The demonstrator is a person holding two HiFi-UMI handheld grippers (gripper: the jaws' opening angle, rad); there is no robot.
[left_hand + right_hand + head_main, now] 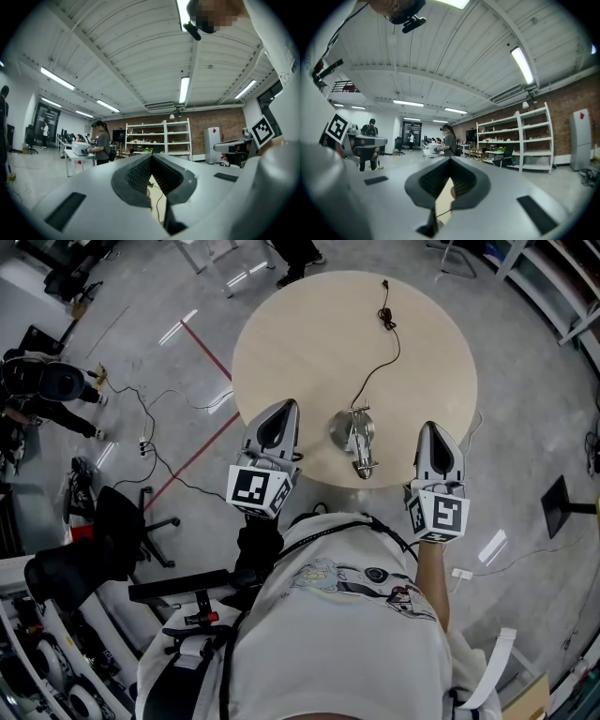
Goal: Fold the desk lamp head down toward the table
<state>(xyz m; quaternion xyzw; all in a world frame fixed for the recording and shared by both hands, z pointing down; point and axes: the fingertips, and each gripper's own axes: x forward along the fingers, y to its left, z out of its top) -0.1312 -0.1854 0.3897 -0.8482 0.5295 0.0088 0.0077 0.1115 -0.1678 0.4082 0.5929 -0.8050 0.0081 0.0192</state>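
A silver desk lamp [354, 437] lies low on the round wooden table [309, 343], near its front edge. The lamp has a round base and its arm and head are folded close to the tabletop. Its black cord [380, 362] trails to the table's far side. My left gripper [280, 411] hangs at the lamp's left, shut and holding nothing. My right gripper [434, 431] hangs at the lamp's right, also shut and empty. Neither touches the lamp. Both gripper views look level across the room, with closed tips in the left gripper [152, 161] view and the right gripper [449, 164] view.
A black office chair [103, 531] and a floor cable [159, 460] lie left of the table, beside a red tape line [202, 348]. A black stand [565, 507] sits on the floor at right. Shelves [157, 138] and people stand across the room.
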